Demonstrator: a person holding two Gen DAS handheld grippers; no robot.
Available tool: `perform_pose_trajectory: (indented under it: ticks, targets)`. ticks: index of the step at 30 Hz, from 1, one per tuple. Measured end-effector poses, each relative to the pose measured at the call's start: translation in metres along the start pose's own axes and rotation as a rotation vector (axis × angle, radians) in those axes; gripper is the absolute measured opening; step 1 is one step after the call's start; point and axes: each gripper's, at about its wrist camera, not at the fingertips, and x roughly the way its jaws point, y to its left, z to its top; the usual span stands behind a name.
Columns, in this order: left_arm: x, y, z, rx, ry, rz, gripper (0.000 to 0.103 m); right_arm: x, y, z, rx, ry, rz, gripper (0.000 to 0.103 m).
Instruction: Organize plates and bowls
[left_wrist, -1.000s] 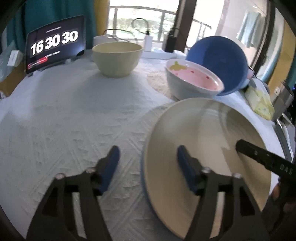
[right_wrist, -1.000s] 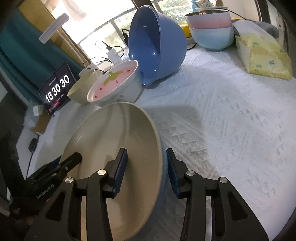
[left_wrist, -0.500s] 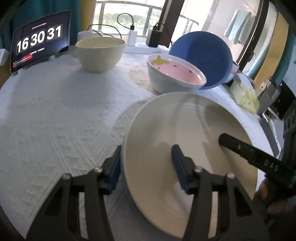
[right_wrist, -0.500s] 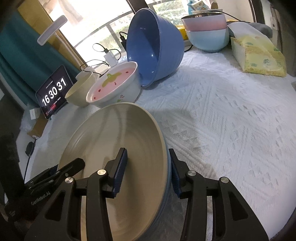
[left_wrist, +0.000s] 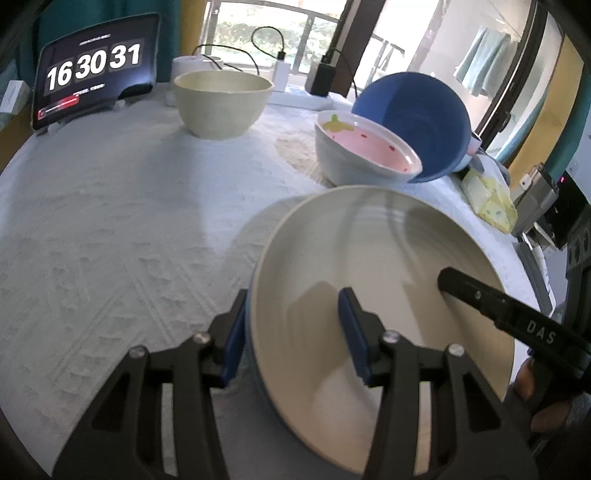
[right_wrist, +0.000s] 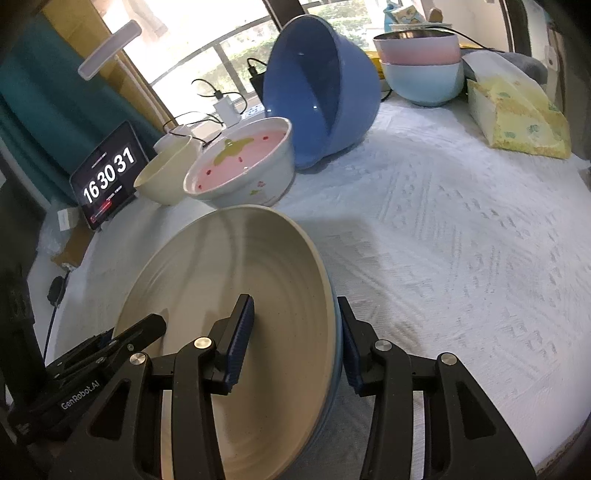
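Clock tablet: you read "16 30 31".
Gripper lettering: "DAS"; "GenRobot.AI".
Plate: 6 o'clock on the tablecloth.
Left gripper: jaws just narrowed onto the plate's rim.
Right gripper: clamps the opposite rim.
Right view only: stacked pink and pale-blue bowls, 1 o'clock.

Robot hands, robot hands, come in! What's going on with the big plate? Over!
Left gripper and right gripper both straddle the big plate's rim, left jaws just closing. Strawberry bowl right behind it. Over.

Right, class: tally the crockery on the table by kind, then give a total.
Plates: 1, the cream plate.
Bowls: 5: cream bowl, strawberry bowl, dark blue bowl, pink bowl, light blue bowl.
Total: 6.
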Motion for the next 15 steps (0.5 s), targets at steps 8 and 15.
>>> perform_pose_trajectory:
  ticks: [8,15]
  targets:
    - [-0.01,0.019,-0.001,-0.046,-0.024,0.006,0.049,0.004,0.021,0.004,-0.041,0.009,0.009,0.046]
    - [-0.016,0.039,-0.001,-0.092,-0.042,0.013,0.049,0.014,0.042,0.009,-0.09,0.021,0.014,0.046]
